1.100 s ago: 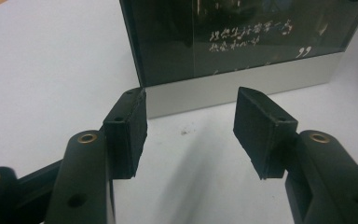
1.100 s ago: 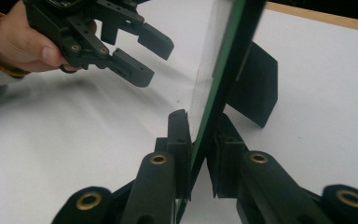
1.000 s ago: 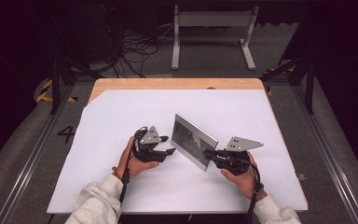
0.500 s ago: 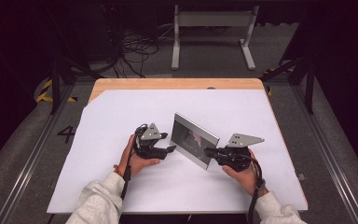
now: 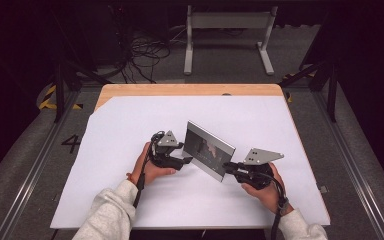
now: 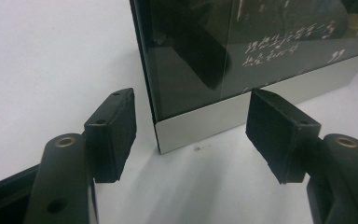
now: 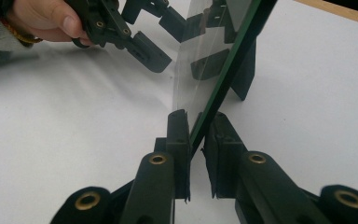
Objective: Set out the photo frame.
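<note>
The right tongs (image 7: 196,140) pinch the near bottom corner of the picture frame (image 5: 209,149), which stands upright mid-bench (image 5: 105,125) on its back prop. Just beyond, the left tongs (image 6: 191,135) gape around the frame's far corner, touching nothing. Judged from this, close them squarely on the silver border, gently.

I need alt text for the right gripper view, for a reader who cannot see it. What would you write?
The right gripper has its two black jaws closed on the near edge of an upright glass picture frame standing on a white table. Farther off, a hand holds the left gripper, open at the frame's far end.
</note>
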Demonstrator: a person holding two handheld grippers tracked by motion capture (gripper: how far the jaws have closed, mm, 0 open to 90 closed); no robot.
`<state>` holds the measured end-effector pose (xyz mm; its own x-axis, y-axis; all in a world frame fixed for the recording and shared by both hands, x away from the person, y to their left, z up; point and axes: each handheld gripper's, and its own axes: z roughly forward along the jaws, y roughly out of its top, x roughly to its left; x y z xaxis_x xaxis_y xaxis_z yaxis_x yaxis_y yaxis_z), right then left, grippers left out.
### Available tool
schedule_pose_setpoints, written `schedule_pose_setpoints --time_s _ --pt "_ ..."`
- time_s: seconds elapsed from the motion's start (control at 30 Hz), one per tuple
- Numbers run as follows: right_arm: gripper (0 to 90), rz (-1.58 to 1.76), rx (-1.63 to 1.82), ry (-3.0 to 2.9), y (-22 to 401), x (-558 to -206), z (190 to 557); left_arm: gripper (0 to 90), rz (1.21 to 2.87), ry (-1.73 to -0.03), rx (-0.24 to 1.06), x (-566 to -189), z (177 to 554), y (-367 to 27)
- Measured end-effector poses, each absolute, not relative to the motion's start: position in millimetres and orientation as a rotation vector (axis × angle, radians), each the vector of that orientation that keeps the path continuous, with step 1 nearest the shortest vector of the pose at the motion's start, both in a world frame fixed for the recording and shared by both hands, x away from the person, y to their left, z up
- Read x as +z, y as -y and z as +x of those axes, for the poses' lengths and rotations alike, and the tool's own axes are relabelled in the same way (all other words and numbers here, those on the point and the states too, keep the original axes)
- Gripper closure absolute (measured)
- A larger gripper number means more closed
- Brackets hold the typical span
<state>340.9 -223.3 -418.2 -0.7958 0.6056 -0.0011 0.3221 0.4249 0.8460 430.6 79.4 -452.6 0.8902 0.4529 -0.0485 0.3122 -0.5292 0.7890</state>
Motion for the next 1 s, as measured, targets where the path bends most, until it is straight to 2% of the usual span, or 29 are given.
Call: schedule_pose_setpoints --time_s 0.53,0.8,1.0 --pt "80.7 0.799 1.316 -2.356 222 -420 341 34.0 2.17 -0.508 0.185 -451 432 -72" --pt "80.6 0.8 1.314 -2.355 222 -420 341 31.3 2.163 -0.504 0.178 -450 433 -68" --pt "80.4 0.802 1.312 -2.349 221 -420 341 36.8 2.162 -0.515 0.167 -448 432 -73"
